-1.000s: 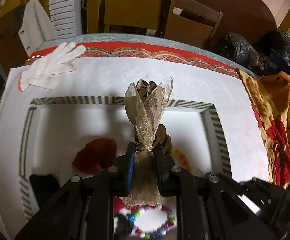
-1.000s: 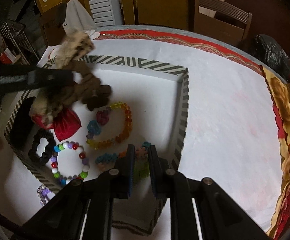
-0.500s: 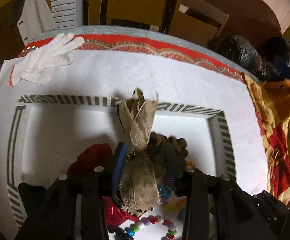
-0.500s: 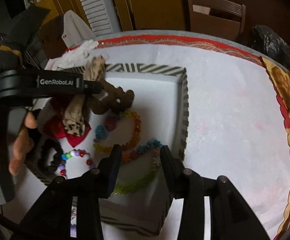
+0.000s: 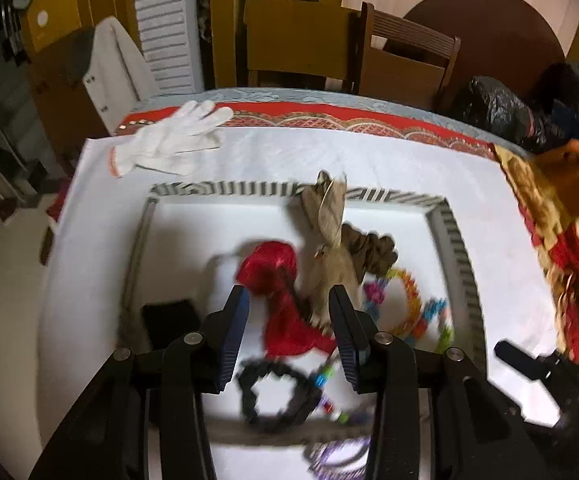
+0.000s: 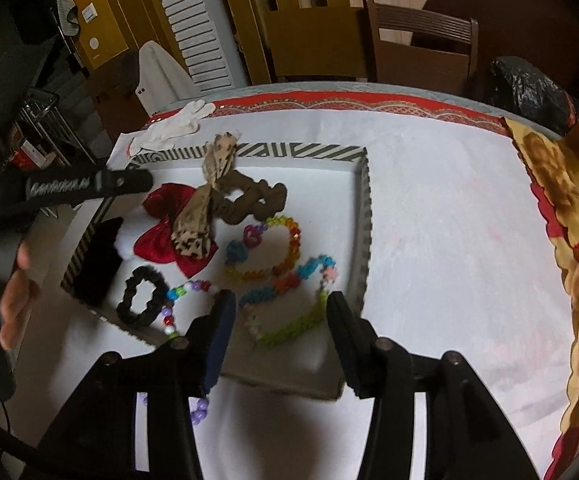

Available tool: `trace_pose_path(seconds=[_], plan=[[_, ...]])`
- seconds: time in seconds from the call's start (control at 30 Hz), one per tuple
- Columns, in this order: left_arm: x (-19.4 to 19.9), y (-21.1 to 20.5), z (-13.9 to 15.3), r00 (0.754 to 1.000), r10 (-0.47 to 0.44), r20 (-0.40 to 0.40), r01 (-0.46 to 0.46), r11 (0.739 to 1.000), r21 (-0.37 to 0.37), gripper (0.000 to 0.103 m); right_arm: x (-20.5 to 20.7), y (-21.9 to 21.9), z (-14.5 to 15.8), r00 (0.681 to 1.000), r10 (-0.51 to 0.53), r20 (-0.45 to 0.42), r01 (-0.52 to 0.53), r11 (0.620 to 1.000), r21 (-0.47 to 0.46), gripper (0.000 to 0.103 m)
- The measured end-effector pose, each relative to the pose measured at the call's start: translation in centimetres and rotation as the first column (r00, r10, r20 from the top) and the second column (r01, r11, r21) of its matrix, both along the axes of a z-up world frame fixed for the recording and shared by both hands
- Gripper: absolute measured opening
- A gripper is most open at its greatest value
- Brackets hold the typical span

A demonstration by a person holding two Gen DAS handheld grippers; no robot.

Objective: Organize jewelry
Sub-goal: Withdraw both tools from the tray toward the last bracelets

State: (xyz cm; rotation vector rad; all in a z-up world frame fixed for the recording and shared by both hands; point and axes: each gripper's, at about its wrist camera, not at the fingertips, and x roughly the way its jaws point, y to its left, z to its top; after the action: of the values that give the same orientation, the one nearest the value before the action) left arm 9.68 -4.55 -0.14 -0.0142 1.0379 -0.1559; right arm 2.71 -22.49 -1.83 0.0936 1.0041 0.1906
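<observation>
The striped-rim tray [image 5: 249,189] holds the jewelry. A beige mesh bow [image 5: 327,216] lies loose in it, across a red bow [image 5: 273,268] and beside a brown scrunchie [image 5: 369,248]. My left gripper [image 5: 288,296] hangs above them, jaws opening wide, touching nothing. My right gripper [image 6: 280,300] hovers over the tray's near right corner, jaws opening. A blue, green and pink bead necklace [image 6: 309,268] lies flat below it, not gripped. A rainbow bead necklace [image 6: 293,240], a black scrunchie [image 6: 141,294] and a multicolour bracelet [image 6: 185,290] also rest in the tray.
A black box [image 6: 101,256] sits at the tray's left end. A purple bracelet [image 6: 199,410] lies outside the near rim. A white glove [image 5: 173,140] rests at the far left of the table and patterned cloth [image 6: 561,216] at the right. Chairs stand behind.
The left gripper let go of the beige bow, which dropped into the tray, and drew back upward. The right gripper opened off the bead necklace and lifted away.
</observation>
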Motion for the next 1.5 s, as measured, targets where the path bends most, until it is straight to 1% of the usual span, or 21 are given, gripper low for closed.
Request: trace_pose_path(seconds=[0.13,0.3,0.4,0.57,0.73,1.0,1.13,1.5], plan=[[-3.0,0.5,0.7,1.000,-0.010,0.024,0.010,1.000,0.028,0.033,-1.3,0.6,0.5,1.000,-0.001,0.003,0.001,1.000,0.002,0.052],[-6.1,1.0,1.8,0.998,-0.001,0.056,-0.002,0.999,0.038,0.033,-3.2,1.6,1.6,1.000,0.013,0.018,-0.013,1.000,-0.012,0.053],[-7.8,1.4,2.5,0.997,0.008,0.076,-0.010,0.999,0.033,0.033,-4.6,1.9,2.6,0.999,0.014,0.038,-0.013,1.000,-0.011,0.054],[-10.2,1.9,3.4,0.994,0.031,0.100,-0.032,0.999,0.006,0.033,-6.4,2.2,4.5,0.997,0.007,0.082,-0.006,1.000,-0.012,0.060],[-12.2,2.1,4.0,0.992,0.034,0.123,-0.035,0.999,0.009,0.033,-8.1,2.7,5.8,0.994,0.003,0.106,-0.001,1.000,-0.020,0.063],[-14.6,2.9,4.8,0.988,0.043,0.146,-0.044,0.999,0.004,0.033,-10.4,3.4,6.6,0.992,0.000,0.123,0.003,1.000,-0.027,0.063],[-15.4,3.0,4.9,0.987,0.033,0.159,-0.036,0.999,0.019,0.033,-11.1,3.6,6.7,0.992,-0.002,0.128,0.006,1.000,-0.026,0.064],[-15.9,3.3,4.9,0.987,0.030,0.157,-0.033,0.999,0.021,0.033,-11.7,4.3,6.6,0.992,-0.002,0.125,0.005,0.999,-0.031,0.064]])
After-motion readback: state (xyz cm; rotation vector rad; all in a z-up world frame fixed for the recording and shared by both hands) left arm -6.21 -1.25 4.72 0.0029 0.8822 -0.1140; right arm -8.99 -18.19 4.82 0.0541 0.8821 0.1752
